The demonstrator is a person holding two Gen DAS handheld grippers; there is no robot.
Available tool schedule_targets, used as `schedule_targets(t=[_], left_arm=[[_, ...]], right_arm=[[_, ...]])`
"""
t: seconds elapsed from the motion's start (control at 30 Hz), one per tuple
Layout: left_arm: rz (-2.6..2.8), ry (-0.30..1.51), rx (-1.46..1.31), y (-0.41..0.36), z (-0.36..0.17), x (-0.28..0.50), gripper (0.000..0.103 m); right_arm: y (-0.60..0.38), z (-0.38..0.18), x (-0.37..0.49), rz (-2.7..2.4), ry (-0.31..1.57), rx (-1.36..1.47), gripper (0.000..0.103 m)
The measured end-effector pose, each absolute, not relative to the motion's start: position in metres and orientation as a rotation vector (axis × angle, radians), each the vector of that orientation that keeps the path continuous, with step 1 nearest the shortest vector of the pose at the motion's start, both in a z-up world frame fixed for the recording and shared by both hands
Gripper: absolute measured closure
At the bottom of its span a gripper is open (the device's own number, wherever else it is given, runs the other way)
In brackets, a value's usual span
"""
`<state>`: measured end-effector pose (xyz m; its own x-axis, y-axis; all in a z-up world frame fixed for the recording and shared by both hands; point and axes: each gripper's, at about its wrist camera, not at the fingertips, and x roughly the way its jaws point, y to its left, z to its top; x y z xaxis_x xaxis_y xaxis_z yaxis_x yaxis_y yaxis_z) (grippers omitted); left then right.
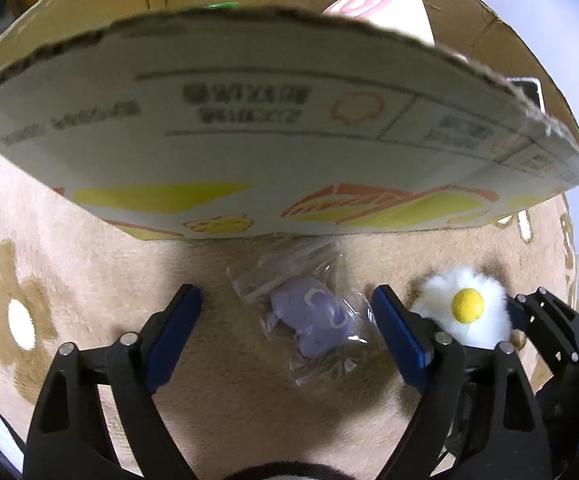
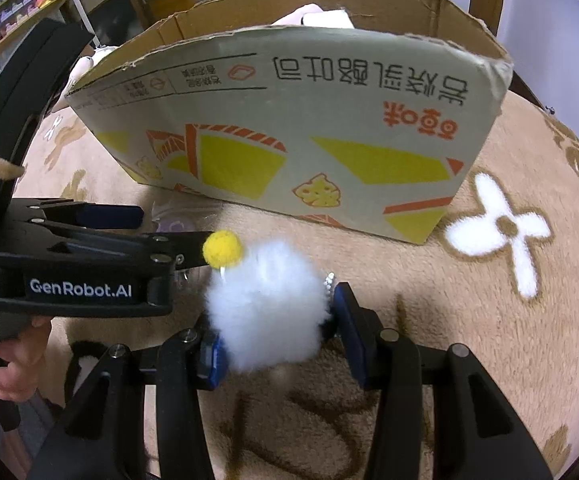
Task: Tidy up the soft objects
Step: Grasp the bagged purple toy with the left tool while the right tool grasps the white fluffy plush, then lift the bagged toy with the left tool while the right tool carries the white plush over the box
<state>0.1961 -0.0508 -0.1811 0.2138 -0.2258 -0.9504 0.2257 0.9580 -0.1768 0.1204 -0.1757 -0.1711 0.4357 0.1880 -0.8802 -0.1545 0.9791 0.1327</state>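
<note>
A: Left wrist view — left hand-held gripper (image 1: pixel 287 312) spread open either side of the small purple soft toy in a clear plastic bag (image 1: pixel 313 322) on the beige flower-pattern plush rug (image 1: pixel 89 280), pads not touching yet.

B: Right hand-held gripper (image 2: pixel 275 334)?

A: Clamped on the fluffy white flower plush w/ yellow centre (image 2: pixel 265 308), just in front of the printed cardboard box (image 2: pixel 289 120).

B: Tip: pinch the toy's body, not the slippery bag, then lift clear of the box wall.

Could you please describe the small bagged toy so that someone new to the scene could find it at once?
Start at the cardboard box standing on the tan rug. Just before its printed wall lies the bagged toy, between the left gripper's open fingers. It is lilac and sealed in clear plastic, unlike the fluffy white flower beside it.
</note>
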Motion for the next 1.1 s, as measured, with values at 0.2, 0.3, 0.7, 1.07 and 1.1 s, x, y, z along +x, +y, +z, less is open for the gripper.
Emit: schedule_targets(t=[0.2,0.3,0.7,1.07,1.1], left_arm=[[-0.292,1.298,0.074,-0.052,-0.185,0.181,0.045],[-0.272,1.290,0.055,-0.044,-0.184,0.175,0.057],[-0.236,1.225,0.039,-0.026,-0.170,0.147,0.060],[-0.215,1.005,0.048,-0.033,-0.095,0.092,0.060],[-0.217,0.984,0.048,-0.025,-0.091,0.100,0.060]], right_arm=[[-0.174,-0.171,0.120,0.209,1.091,0.027,0.054],[-0.173,-0.171,0.120,0.209,1.083,0.030,0.054],[-0.188,-0.152,0.110,0.174,1.007,0.101,0.058],[-0.192,-0.109,0.095,0.163,0.886,0.117,0.058],[-0.192,-0.104,0.095,0.166,0.870,0.117,0.058]])
